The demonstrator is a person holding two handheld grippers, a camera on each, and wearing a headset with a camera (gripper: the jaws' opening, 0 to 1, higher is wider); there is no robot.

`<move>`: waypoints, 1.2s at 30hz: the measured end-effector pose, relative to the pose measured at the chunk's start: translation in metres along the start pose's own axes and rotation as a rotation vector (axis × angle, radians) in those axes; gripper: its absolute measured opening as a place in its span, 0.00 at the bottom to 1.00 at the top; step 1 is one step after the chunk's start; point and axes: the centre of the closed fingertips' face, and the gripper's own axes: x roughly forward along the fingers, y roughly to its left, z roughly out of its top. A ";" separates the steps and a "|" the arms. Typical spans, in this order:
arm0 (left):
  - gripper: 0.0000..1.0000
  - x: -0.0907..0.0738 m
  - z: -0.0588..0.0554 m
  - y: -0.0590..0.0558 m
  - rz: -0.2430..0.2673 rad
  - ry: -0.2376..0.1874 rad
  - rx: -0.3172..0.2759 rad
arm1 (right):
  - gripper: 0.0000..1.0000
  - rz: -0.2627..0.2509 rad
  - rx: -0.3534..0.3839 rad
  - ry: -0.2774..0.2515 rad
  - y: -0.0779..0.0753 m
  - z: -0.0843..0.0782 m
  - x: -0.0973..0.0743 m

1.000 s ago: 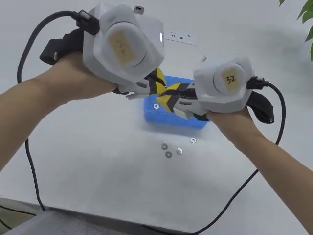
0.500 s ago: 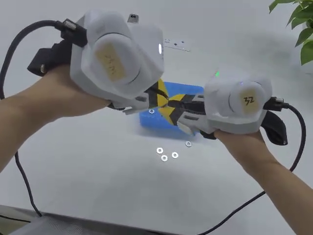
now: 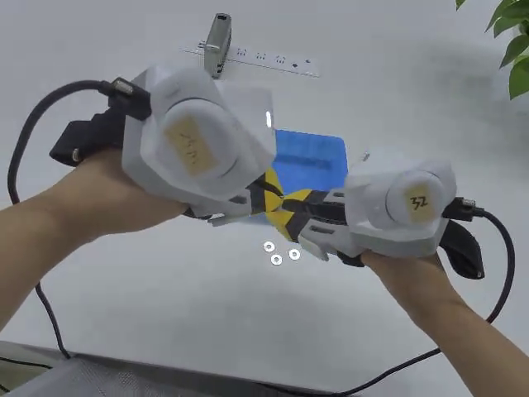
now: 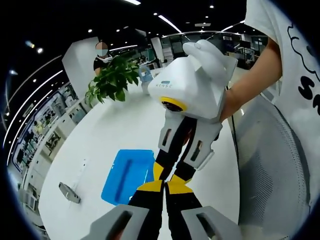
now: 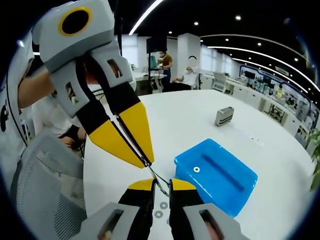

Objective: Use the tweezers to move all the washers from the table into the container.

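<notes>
At a white table (image 3: 165, 314), the left gripper (image 5: 148, 161) pinches slim metal tweezers (image 5: 155, 174) between its yellow-tipped jaws. The tweezers' point reaches into the narrow gap of the right gripper (image 5: 162, 186); whether that gripper grips it cannot be told. Three loose washers (image 3: 276, 260) lie at 6 o'clock from the blue container (image 3: 318, 157), just beneath the meeting jaws. One washer (image 5: 196, 169) rests inside the container.

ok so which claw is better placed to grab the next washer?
Left, probably: the left claw is shut on the tweezers, whose tips point down at the loose washers. They pass between the right claw's jaws; its grip is unclear.
</notes>
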 end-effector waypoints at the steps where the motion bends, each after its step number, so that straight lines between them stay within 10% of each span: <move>1: 0.00 0.002 -0.002 -0.002 -0.006 0.005 -0.006 | 0.07 0.006 0.010 0.007 0.001 -0.003 0.001; 24: 0.00 0.021 -0.015 -0.009 -0.044 0.027 -0.056 | 0.07 0.032 0.074 0.039 0.004 -0.025 0.012; 36: 0.00 0.021 -0.014 -0.010 -0.051 0.021 -0.070 | 0.05 0.020 -0.021 0.084 0.005 -0.029 0.015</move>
